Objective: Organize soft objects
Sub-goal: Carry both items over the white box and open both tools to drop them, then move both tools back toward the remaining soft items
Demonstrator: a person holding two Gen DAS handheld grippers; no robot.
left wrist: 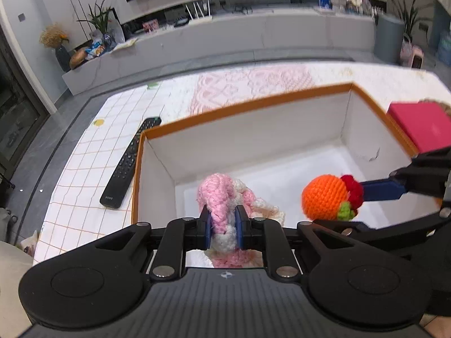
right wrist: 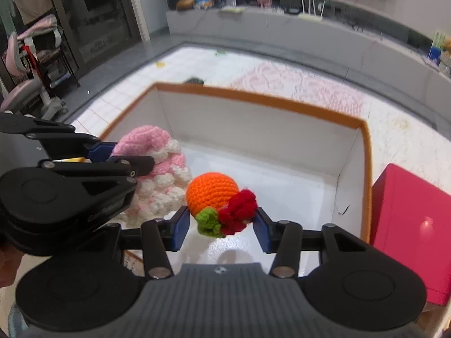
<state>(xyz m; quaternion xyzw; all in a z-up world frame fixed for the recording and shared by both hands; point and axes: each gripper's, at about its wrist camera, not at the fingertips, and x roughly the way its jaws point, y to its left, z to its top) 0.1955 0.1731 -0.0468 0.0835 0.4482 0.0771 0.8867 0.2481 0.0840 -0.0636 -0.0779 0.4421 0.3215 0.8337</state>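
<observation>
A white box with an orange rim (left wrist: 253,104) (right wrist: 253,95) lies open below both grippers. My left gripper (left wrist: 222,225) is shut on a pink and white crochet toy (left wrist: 217,194), which hangs over the box's near left part. In the right wrist view that toy (right wrist: 157,169) and the left gripper (right wrist: 124,155) appear at the left. My right gripper (right wrist: 222,225) is shut on an orange crochet ball (right wrist: 211,191) by its red and green knitted end, above the box floor. The left wrist view shows the ball (left wrist: 324,197) and the right gripper (left wrist: 349,205) at the right.
A black remote control (left wrist: 129,163) lies on the white grid tablecloth just left of the box. A red box (left wrist: 422,126) (right wrist: 408,225) stands against the box's right side. A pink patterned mat (left wrist: 248,84) lies beyond the box. A long grey cabinet runs behind.
</observation>
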